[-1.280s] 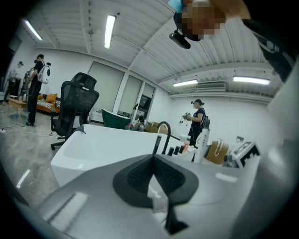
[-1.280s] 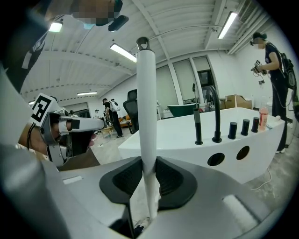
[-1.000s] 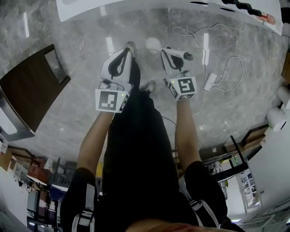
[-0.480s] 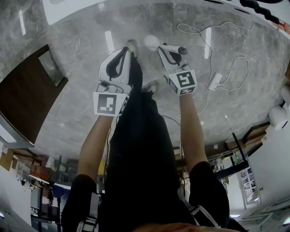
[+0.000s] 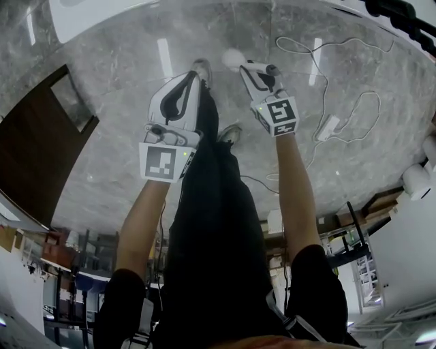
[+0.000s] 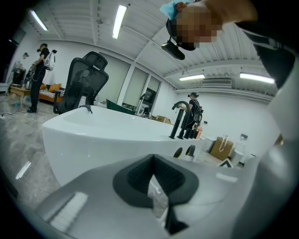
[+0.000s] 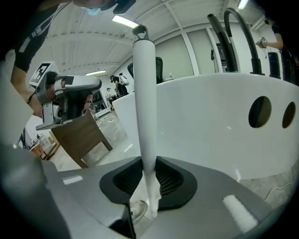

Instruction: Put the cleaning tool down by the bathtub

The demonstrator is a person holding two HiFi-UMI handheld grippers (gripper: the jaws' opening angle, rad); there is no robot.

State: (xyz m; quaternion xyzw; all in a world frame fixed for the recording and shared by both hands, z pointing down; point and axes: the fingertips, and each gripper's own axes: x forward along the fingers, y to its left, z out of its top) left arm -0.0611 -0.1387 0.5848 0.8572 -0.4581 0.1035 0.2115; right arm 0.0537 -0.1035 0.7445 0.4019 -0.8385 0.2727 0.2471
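Observation:
The cleaning tool is a long white handle (image 7: 144, 107) with a hook at its top, standing upright between the pads of my right gripper (image 7: 147, 170), which is shut on it. From the head view its round white end (image 5: 233, 60) shows just ahead of the right gripper (image 5: 246, 69), over the marble floor. The white bathtub (image 7: 219, 126) rises close behind the handle, and its rim (image 5: 129, 12) runs along the top of the head view. My left gripper (image 5: 193, 76) hangs beside the right one, shut and holding nothing; the tub wall (image 6: 98, 135) fills its view.
A dark wooden panel (image 5: 37, 146) stands at the left. A white cable with a power strip (image 5: 328, 127) lies on the floor at the right. Black taps (image 7: 231, 32) stand on the tub. The person's shoes (image 5: 199, 68) are under the grippers. An office chair (image 6: 86, 81) and people stand beyond.
Both grippers have shifted slightly forward, toward the bathtub, the right one with the tool still in it. The jaws have not changed.

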